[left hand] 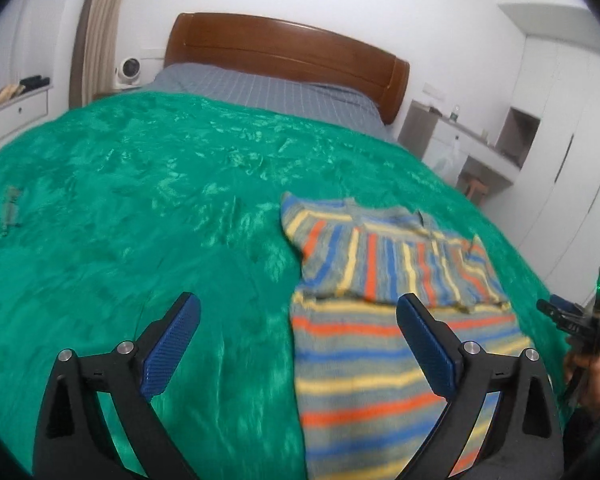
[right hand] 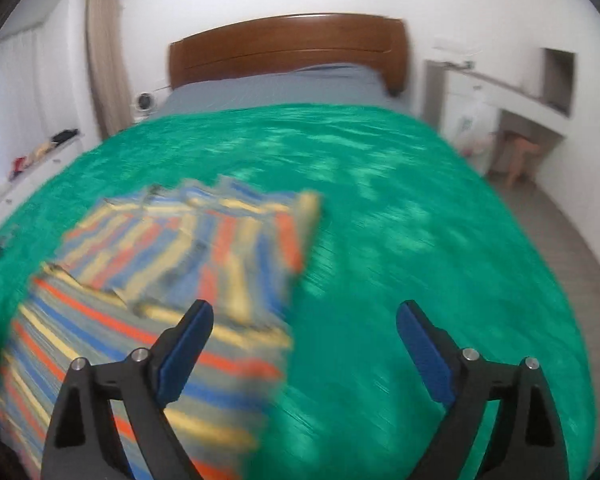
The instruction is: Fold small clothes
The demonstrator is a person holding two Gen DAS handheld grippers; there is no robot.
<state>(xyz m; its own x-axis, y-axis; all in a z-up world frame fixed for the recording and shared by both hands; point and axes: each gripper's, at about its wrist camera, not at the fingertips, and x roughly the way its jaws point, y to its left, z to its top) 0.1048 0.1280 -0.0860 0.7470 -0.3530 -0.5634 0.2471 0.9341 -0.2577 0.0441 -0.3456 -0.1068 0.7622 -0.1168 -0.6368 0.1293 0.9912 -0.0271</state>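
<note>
A small striped knit garment (left hand: 384,312), in grey, orange, blue and yellow, lies on the green blanket (left hand: 140,208) of a bed. Its upper part and sleeves are folded down over its body. My left gripper (left hand: 298,308) hovers above the garment's left edge, jaws wide apart and empty. In the right wrist view the same garment (right hand: 172,280) lies at lower left, blurred. My right gripper (right hand: 304,316) stands open above the garment's right edge, nothing between its blue pads. The right gripper's body (left hand: 580,320) and a hand show at the left wrist view's right edge.
Grey bedding (left hand: 268,92) and a wooden headboard (left hand: 284,48) lie beyond the blanket. Small dark items (left hand: 10,208) rest on the blanket at far left. A white shelf unit (left hand: 480,140) and wardrobe doors stand to the right, a floor strip (right hand: 560,232) beside the bed.
</note>
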